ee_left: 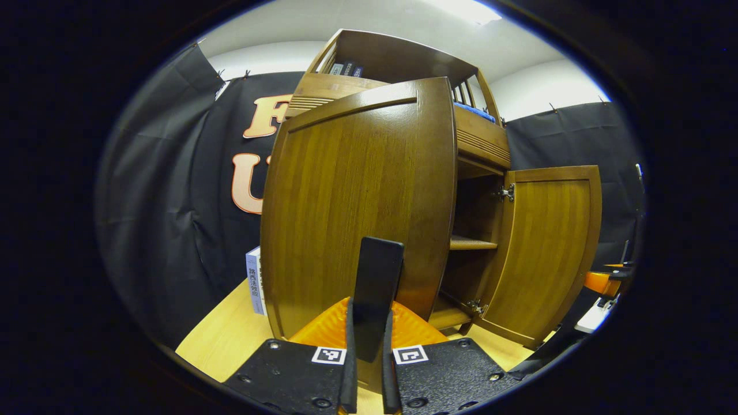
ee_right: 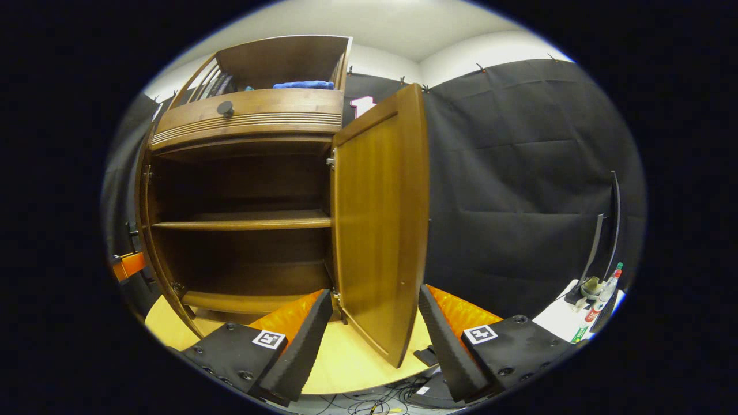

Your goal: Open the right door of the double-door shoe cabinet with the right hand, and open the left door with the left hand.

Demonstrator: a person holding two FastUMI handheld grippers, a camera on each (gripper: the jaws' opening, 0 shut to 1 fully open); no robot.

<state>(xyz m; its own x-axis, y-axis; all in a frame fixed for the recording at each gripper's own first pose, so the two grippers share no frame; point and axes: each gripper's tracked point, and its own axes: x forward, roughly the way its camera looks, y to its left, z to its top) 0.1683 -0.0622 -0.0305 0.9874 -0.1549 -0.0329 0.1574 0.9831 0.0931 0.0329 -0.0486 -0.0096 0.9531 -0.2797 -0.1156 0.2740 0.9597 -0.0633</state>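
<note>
- The left gripper [ee_left: 369,346] is sitting with its two fingers nearly together; a dark slab is standing up between them, but I cannot tell whether they are pinching it or what it is.
- Just beyond those fingers, the left door [ee_left: 357,207] is standing swung out, its panel facing the camera.
- The right gripper [ee_right: 375,340] is holding its fingers spread wide, one on either side of the lower edge of the right door [ee_right: 377,225], touching neither face as far as I can see.
- That door is hanging fully open, edge-on, and the shoe cabinet [ee_right: 242,222] is showing a bare shelf and dark interior.
- Risk, as I judge it: pulling the left door further with a loose hold could let it slip free and swing back; pushing either door past its hinge stop [ee_left: 507,193] could strain the hinge or shift the cabinet.
- The cabinet is standing on a pale wooden tabletop [ee_left: 230,334], with a boxed item [ee_left: 255,282] beside it.
- Black cloth is lining the booth; bottles [ee_right: 602,294] are standing on a white side surface.
</note>
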